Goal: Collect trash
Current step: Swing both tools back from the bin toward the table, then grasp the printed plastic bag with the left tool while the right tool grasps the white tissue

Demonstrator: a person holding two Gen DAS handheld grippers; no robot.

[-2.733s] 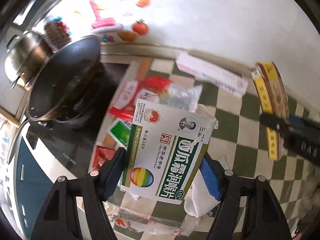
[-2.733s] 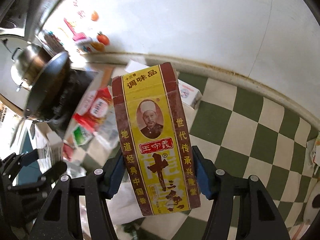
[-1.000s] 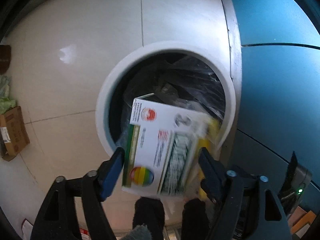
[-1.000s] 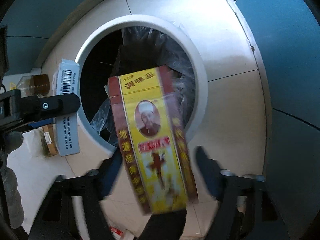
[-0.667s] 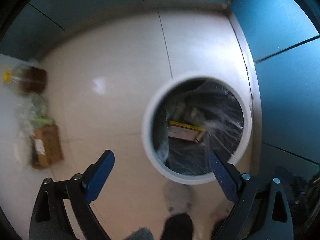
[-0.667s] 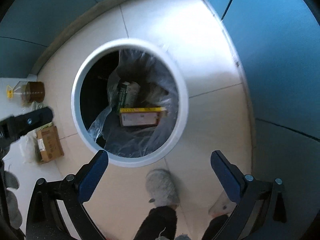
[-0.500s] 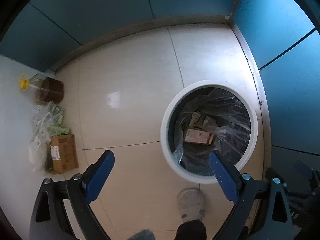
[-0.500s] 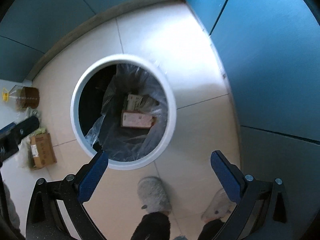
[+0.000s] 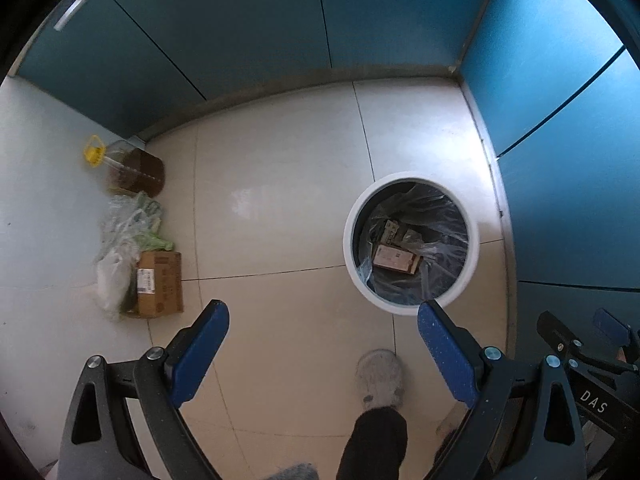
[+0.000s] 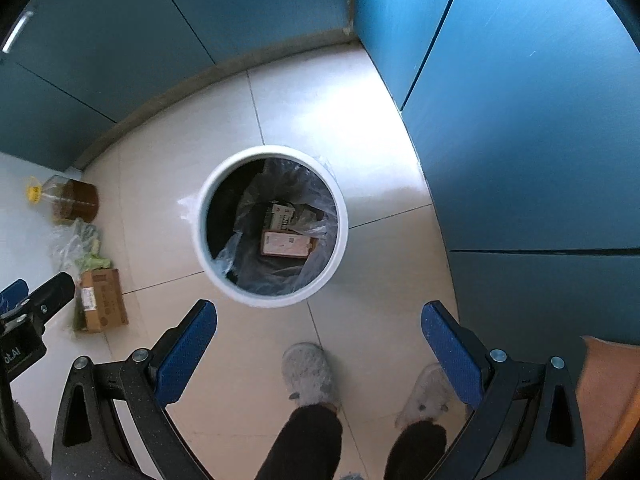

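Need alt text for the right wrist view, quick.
Open, empty right tongs point down at a white bin lined with clear plastic, two cartons at its bottom. Grey slippers stand on the tile floor below it.

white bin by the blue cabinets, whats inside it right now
The bin has a clear plastic liner. At the bottom lie two boxes: a pale flat one and a white printed one behind it. Anything beneath them is covered.
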